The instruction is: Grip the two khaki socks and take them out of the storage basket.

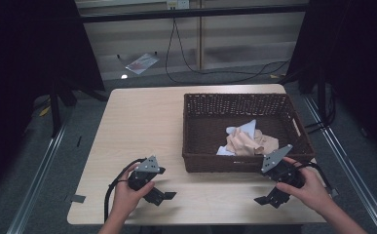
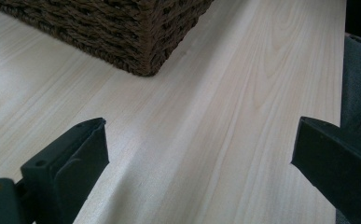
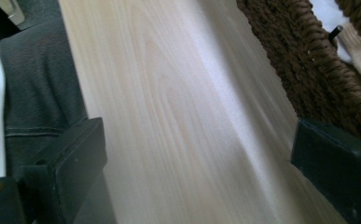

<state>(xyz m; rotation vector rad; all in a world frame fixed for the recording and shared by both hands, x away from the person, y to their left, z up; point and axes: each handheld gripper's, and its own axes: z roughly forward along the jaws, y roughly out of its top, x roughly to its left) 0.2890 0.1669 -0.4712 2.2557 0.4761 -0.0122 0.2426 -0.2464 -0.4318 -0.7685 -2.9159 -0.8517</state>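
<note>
Beige cloth, crumpled over a pale blue piece in the wicker basket, sits just beyond the right claw. Looks soft and light (should bunch easily): pinch a raised fold. Left claw and right claw both gape wide, empty, over the desk.

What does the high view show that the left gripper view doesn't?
High view alone: both hands, the right tool, the whole wicker basket with peach and white cloths inside, and the floor and cables beyond the table. Left gripper view alone: its own two black jaws up close, wide apart with bare wood between them. Both share the light wooden table, the basket's woven wall and the open left tool.
</note>
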